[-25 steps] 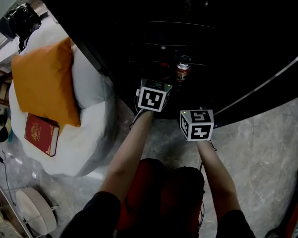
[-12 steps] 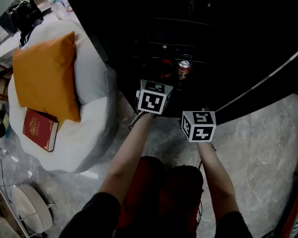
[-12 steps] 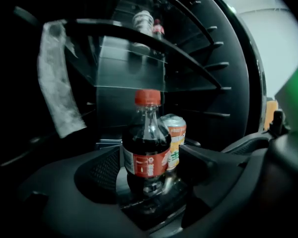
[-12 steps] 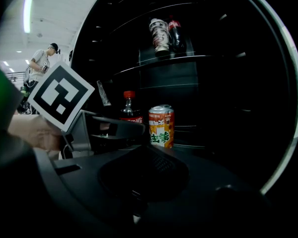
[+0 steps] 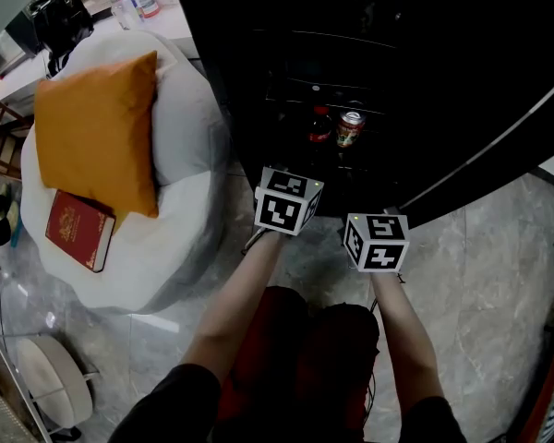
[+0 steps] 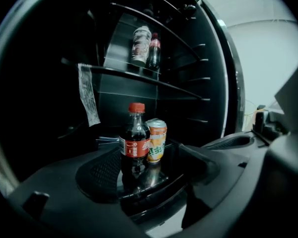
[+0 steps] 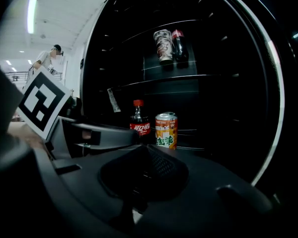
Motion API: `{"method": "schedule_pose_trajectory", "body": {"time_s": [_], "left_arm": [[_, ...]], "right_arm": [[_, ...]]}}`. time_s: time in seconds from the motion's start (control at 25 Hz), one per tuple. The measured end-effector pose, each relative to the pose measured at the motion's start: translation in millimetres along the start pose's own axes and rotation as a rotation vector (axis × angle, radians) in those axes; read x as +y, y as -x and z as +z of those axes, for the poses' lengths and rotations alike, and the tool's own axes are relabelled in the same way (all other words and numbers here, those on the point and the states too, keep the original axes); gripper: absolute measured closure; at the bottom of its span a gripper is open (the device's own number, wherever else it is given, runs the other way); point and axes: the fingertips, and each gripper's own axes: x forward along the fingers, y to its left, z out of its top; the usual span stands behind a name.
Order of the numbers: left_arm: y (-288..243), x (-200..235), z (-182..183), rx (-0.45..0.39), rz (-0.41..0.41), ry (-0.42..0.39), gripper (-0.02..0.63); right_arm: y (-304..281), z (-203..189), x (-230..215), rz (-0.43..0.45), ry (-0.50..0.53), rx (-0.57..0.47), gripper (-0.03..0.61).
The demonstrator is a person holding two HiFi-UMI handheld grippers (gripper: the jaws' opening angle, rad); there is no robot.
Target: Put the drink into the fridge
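A cola bottle [image 6: 134,142] with a red cap stands upright on a lower shelf [image 6: 154,182] of the open black fridge, right beside an orange can [image 6: 156,140]. My left gripper [image 6: 150,176] is open wide. The bottle stands in the gap just past its tips, and neither pad touches it. In the head view the bottle [image 5: 320,125] and can [image 5: 350,128] sit beyond the left marker cube [image 5: 287,201]. My right gripper [image 7: 148,155] hangs back to the right, jaws shut on nothing, and sees the bottle [image 7: 138,119] and can [image 7: 166,130] ahead.
An upper fridge shelf holds another can [image 6: 140,45] and a small bottle [image 6: 154,49]. The fridge door [image 5: 480,155] stands open at the right. A white beanbag [image 5: 180,137] with an orange cushion [image 5: 97,127] and a red book [image 5: 78,231] lies at the left on the marble floor.
The left gripper has drawn back from the shelf, and the cola bottle now stands free in view beside the can. The right gripper has drifted slightly back too.
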Motion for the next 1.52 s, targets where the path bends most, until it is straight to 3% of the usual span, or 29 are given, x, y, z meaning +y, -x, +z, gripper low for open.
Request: {"method": "schedule_pose_trajectory", "body": {"time_s": [0.4,0.92,1.04,1.2,1.52], "left_arm": [[40.1,-17.2,-0.2,-0.022,-0.056,-0.032,0.266],[67.9,-22.8,-14.3,-0.030,-0.076,0.000,0.460],[65.7,-26.9,-15.1,-0.015,-0.091,0.009,0.530],[68.7,-31.7,-3.3,-0.024,-0.091,0.015,0.603],[94.8,-35.7,50.7,0.009,-0.088,0.045,0.604]], "right_arm": [[26.2,14.2,11.0,0.019,0.004,-0.040,0.561],[52.7,23.0,20.0,0.072,0.015,-0.106,0.561],[55.5,24.9,16.9,0.075,0.007,-0.109,0.561],[64.4,32.1,13.8,0.079,-0.020,-0.101,0.561],[94.0,86.4,17.5,0.094,-0.062,-0.068,0.561]]}}
